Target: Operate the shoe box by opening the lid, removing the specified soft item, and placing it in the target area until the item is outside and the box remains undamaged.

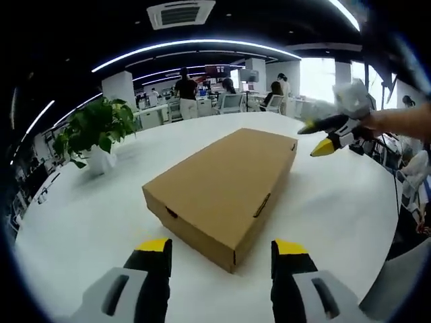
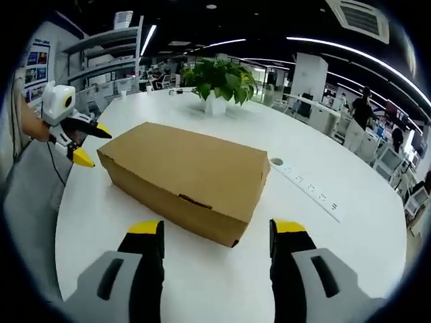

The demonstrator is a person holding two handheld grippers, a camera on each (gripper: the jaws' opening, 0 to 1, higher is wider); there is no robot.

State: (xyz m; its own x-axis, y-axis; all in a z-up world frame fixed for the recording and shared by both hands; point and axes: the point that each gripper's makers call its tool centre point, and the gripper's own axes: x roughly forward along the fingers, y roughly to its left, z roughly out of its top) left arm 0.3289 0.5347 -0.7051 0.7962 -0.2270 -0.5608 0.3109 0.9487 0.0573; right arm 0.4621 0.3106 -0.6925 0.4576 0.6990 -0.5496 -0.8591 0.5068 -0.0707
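Observation:
A brown cardboard shoe box [image 1: 225,185] lies on the round white table [image 1: 87,215] with its lid down. My left gripper [image 1: 222,252] stands open just short of one end of the box. The right gripper [image 1: 323,136] comes in from the right beyond the box's far corner, held by a hand, its yellow tips apart. From the other side, the shoe box [image 2: 188,176] lies ahead of my right gripper [image 2: 215,232], which is open and empty. The left gripper [image 2: 84,145] hovers by the box's far left corner.
A potted green plant [image 1: 94,134] in a white pot stands on the table left of the box; the plant [image 2: 219,84] is behind the box in the right gripper view. A socket strip [image 2: 310,188] is set into the table. Desks, chairs and people fill the office beyond.

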